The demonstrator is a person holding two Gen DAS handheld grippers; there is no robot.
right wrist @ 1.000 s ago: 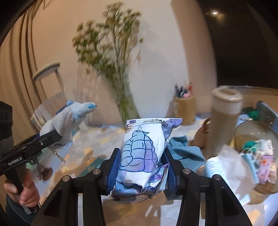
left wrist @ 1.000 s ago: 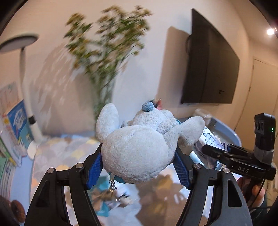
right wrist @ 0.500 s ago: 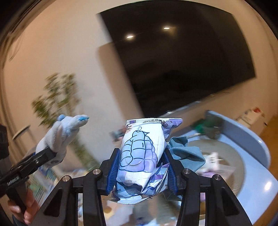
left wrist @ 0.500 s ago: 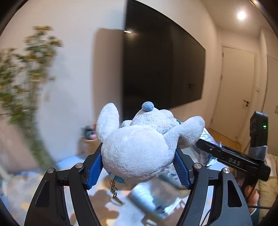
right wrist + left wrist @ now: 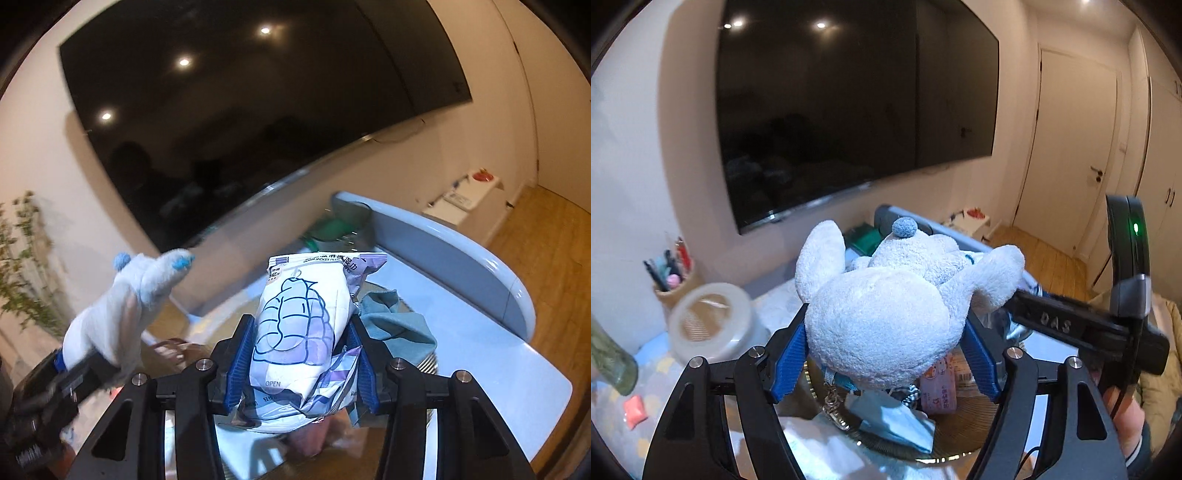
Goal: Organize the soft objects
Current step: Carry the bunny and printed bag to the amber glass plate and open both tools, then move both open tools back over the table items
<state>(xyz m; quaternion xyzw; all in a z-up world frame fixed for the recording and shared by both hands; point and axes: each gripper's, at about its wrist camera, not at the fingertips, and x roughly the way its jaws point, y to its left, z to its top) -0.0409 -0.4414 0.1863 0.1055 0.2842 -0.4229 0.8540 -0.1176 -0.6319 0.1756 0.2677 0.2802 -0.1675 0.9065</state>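
Fuzzy pale plush toy [image 5: 886, 325] with a nubbly blue pompom; ribbed blue rubbery pads [image 5: 790, 360] on the matt black plastic left gripper [image 5: 886, 354]. Crinkled glossy film wipes packet [image 5: 299, 332] and a soft teal cloth [image 5: 395, 325] in the right gripper [image 5: 299, 362]. Glossy black TV screen [image 5: 849, 103]; varnished wood floor [image 5: 1049, 258]

I hold the plush toy [image 5: 886, 317] in my left gripper [image 5: 888, 350] above the basket [image 5: 964, 439]; the wipes pack [image 5: 303, 332] sits in my right gripper [image 5: 299, 365], with a cloth [image 5: 399, 325] just right of it. The pen cup [image 5: 674, 284] stands left, behind the round lid [image 5: 709, 321]; the television [image 5: 849, 103] hangs on the wall behind.
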